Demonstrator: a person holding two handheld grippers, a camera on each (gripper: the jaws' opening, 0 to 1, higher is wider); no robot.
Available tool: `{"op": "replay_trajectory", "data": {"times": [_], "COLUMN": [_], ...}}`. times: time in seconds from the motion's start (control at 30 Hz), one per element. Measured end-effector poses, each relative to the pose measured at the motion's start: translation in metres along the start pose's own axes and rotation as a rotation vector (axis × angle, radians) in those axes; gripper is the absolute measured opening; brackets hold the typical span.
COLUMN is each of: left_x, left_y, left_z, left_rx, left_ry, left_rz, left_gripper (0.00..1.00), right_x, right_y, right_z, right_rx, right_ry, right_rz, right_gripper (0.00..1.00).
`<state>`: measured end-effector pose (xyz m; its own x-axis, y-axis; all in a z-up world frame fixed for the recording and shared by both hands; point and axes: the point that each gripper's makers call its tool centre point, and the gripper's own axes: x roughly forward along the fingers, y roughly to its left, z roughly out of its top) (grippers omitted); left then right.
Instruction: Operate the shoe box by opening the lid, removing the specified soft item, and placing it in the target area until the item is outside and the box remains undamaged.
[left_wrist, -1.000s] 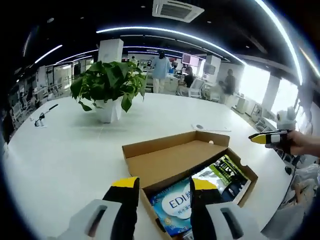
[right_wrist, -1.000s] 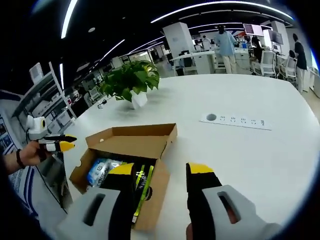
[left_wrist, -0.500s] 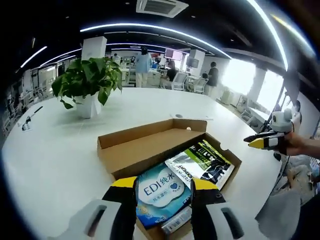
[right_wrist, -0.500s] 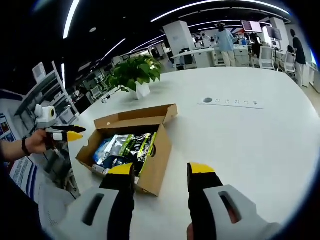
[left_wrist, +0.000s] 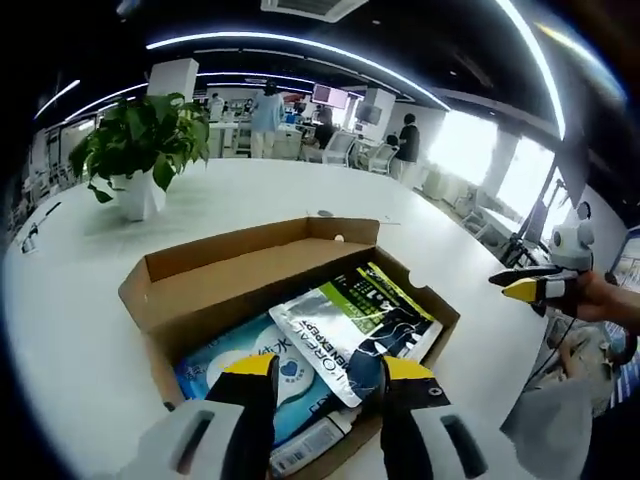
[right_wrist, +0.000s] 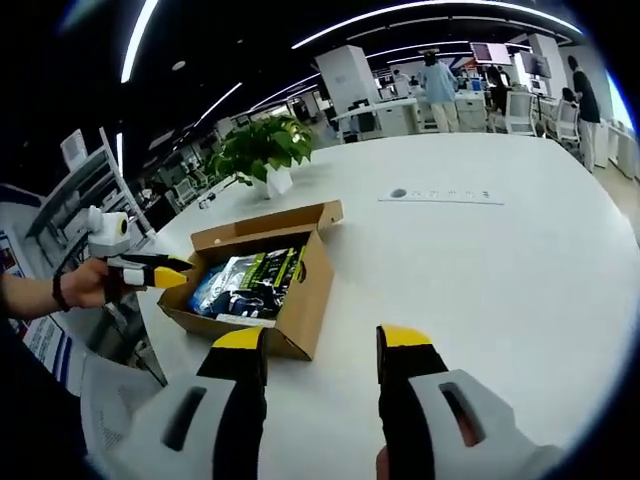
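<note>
While we look along the left gripper (left_wrist: 327, 368), its yellow-tipped jaws stand apart with nothing between them, just over the near edge of the box (left_wrist: 200, 275), which sits open on the white counter (left_wrist: 70, 300). Inside we see a blue pack (left_wrist: 245, 350) beside a green-and-white pouch (left_wrist: 350, 320) that partly overlaps it. A plant (left_wrist: 135, 140) stands farther back, and the right gripper (left_wrist: 535, 285) shows at the right edge. From the right gripper view, our right gripper's (right_wrist: 322, 345) jaws are also apart and empty above bare counter (right_wrist: 480, 270), with the box (right_wrist: 300, 290) ahead to the left, the left gripper (right_wrist: 150, 270) at its far side, and a socket strip (right_wrist: 440, 196) beyond.
</note>
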<state>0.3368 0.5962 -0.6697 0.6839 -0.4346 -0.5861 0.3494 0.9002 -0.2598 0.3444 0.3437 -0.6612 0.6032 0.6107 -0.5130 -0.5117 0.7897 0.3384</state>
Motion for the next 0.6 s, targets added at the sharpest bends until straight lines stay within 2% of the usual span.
{"op": "replay_trajectory", "data": {"times": [0.1, 0.27, 0.6], "left_x": [0.005, 0.012, 0.033], "left_y": [-0.001, 0.000, 0.013], "left_z": [0.001, 0.006, -0.010], "left_rx": [-0.028, -0.029, -0.100], "left_ry": [0.003, 0.010, 0.095], "left_rz": [-0.002, 0.002, 0.049], "left_gripper": [0.40, 0.40, 0.38], "right_x": [-0.003, -0.004, -0.007], "right_y": [-0.002, -0.006, -0.004], "right_z": [-0.002, -0.013, -0.016], "right_rx": [0.003, -0.015, -0.003], "right_ry": [-0.003, 0.028, 0.027], "right_rz": [-0.008, -0.022, -0.019], "right_gripper": [0.41, 0.41, 0.41]}}
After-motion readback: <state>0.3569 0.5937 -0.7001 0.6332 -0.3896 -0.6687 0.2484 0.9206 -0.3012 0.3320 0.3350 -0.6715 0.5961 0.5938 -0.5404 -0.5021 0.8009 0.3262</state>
